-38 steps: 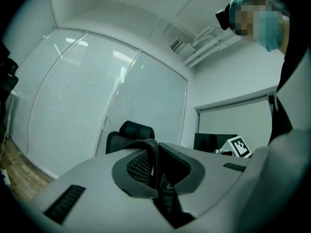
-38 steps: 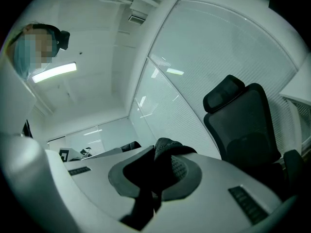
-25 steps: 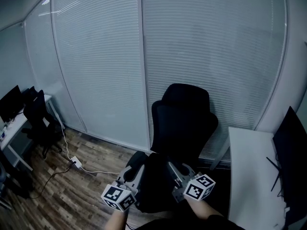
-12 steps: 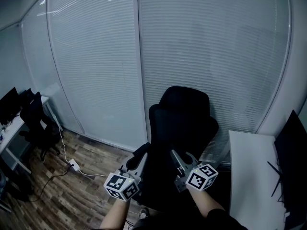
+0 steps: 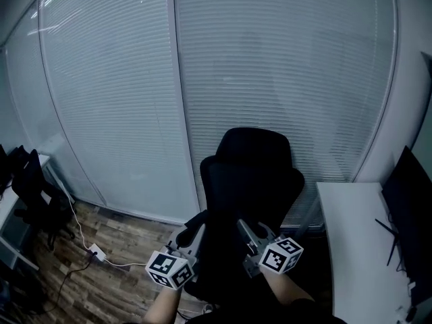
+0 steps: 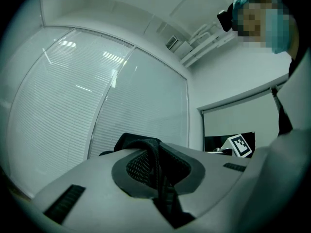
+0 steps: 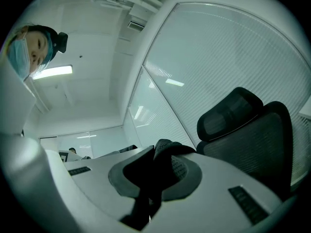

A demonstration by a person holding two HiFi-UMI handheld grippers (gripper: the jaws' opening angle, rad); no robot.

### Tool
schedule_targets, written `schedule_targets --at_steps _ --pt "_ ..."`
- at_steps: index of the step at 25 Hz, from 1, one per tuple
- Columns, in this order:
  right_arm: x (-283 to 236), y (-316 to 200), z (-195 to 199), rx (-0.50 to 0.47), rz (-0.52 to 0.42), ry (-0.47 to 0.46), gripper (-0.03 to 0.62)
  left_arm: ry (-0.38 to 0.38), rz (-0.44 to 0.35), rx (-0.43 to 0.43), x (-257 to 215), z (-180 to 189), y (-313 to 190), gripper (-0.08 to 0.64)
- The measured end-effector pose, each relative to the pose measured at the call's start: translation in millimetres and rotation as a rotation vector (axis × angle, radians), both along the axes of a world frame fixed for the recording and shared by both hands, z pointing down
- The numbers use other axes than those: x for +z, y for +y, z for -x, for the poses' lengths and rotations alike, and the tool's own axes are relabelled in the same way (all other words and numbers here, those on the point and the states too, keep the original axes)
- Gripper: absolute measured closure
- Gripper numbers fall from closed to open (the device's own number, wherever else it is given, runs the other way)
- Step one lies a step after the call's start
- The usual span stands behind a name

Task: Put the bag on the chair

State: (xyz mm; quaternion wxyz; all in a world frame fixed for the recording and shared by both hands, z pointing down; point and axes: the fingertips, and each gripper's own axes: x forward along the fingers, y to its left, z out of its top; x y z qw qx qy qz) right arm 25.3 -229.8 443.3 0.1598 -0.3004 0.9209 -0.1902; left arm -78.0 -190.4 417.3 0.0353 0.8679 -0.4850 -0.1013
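Two grippers are at work, and only their own views show the grip. The left gripper is clamped on a black webbing strap of the bag, and the right gripper on a second dark strap. In the head view the bag is held before the black office chair, dark on dark, its outline unclear. One white desk with one monitor stands right. A second chair and one white power strip sit left.
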Motion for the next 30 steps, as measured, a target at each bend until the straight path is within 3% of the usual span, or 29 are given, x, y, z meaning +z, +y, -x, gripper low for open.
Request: schedule_targets --at_steps 16,30 --pt "36 -58 24 0.111 0.070 0.037 0.532 0.016 0.078 0.086 41 30 -70 0.517" --pt "83 -80 26 0.167 0.116 0.072 0.532 -0.037 0.117 0.094 89 33 -89 0.517"
